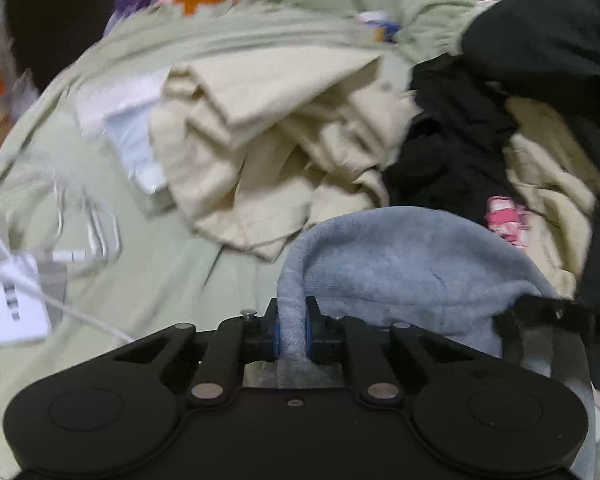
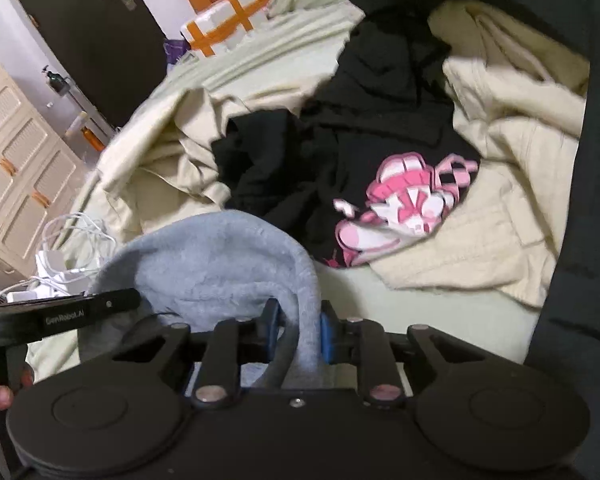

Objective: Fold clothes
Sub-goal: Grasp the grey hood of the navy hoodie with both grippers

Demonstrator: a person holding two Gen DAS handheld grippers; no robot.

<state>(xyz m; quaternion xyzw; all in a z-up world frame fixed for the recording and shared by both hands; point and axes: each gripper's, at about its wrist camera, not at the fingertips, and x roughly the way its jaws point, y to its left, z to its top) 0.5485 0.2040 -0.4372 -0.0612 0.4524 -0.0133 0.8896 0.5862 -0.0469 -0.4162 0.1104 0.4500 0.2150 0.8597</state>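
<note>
Soft grey fleece garment (image 1: 412, 264) hangs up off the bed, bunched into a hump, edges pinched on 2 sides. Behind it, a messy pile: cream clothes (image 1: 268, 140), black top w/ pink cartoon print (image 2: 404, 200), more cream cloth (image 2: 500, 184) at right, all crumpled, unfolded.

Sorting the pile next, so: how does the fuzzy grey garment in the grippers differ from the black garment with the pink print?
The fuzzy grey garment is plain and fleecy; the black garment with the pink print looks smooth and bears a pink-and-white cartoon graphic. The grey one is pinched by both the left gripper and the right gripper; the black one lies crumpled and untouched among cream clothes. Both are unfolded.
</note>
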